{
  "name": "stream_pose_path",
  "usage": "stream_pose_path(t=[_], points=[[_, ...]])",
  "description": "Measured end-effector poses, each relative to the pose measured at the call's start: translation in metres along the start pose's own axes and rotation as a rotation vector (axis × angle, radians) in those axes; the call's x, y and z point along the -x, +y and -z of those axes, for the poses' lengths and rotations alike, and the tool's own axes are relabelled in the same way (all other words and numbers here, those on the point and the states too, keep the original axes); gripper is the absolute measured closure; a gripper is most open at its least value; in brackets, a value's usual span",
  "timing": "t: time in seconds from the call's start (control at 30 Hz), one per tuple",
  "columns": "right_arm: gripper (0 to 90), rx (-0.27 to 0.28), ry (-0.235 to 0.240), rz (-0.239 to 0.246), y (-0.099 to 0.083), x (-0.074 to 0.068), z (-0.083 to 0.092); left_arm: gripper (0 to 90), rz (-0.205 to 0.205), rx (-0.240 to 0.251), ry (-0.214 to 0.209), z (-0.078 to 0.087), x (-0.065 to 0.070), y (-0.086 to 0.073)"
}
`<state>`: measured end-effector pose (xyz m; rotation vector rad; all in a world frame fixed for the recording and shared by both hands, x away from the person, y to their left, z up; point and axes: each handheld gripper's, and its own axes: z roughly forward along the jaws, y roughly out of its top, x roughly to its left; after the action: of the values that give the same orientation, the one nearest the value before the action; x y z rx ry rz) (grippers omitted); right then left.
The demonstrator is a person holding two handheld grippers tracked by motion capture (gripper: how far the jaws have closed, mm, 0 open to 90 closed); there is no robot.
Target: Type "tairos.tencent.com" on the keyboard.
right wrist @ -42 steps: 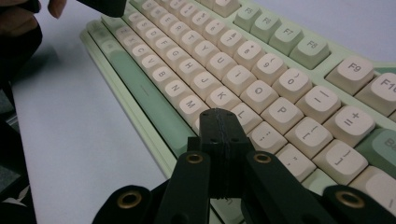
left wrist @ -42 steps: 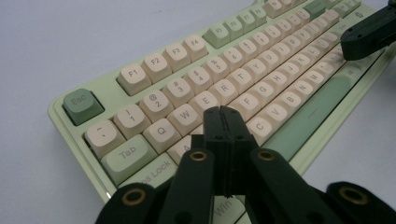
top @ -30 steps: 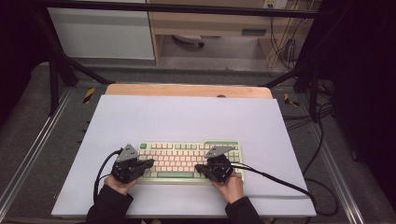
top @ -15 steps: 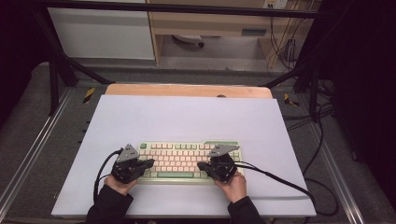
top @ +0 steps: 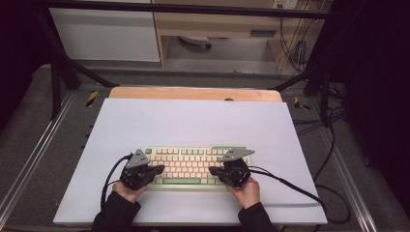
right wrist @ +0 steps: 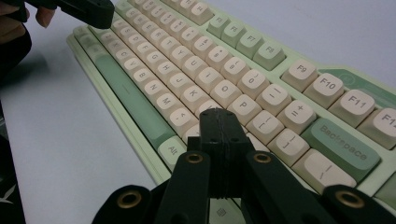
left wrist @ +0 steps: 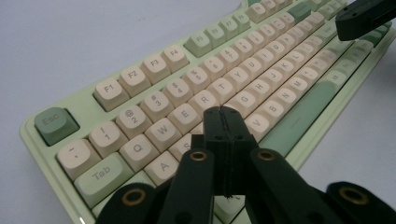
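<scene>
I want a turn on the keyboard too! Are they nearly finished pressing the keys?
Hard to say. Done: both grippers are shut into blunt tips and set over the keyboard. In hand: the left gripper sits above the letter keys by E and R, the right gripper above the keys near P. Whether a key is pressed I cannot tell. Left: nothing shows how much typing remains.

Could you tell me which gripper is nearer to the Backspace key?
Right. The right gripper hovers shut beside the Backspace key; the left gripper sits shut at the keyboard's opposite end.
</scene>
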<state>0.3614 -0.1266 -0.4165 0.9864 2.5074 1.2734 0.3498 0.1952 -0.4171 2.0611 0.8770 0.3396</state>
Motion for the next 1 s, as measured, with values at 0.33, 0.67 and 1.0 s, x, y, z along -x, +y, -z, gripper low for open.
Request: stream_pose_path(t=[0.33,0.67,1.0], points=[[90.0,0.0,-0.002,-0.002,-0.001,0.0,0.002,90.0,-0.008,-0.015,-0.01,-0.007,0.008,0.012],[90.0,0.002,0.0,-0.005,-0.002,0.0,0.003,90.0,-0.012,-0.03,-0.013,-0.023,0.013,0.025],[90.0,0.0,0.001,-0.005,-0.002,0.001,0.003,90.0,0.005,-0.045,-0.002,-0.042,0.012,0.03]])
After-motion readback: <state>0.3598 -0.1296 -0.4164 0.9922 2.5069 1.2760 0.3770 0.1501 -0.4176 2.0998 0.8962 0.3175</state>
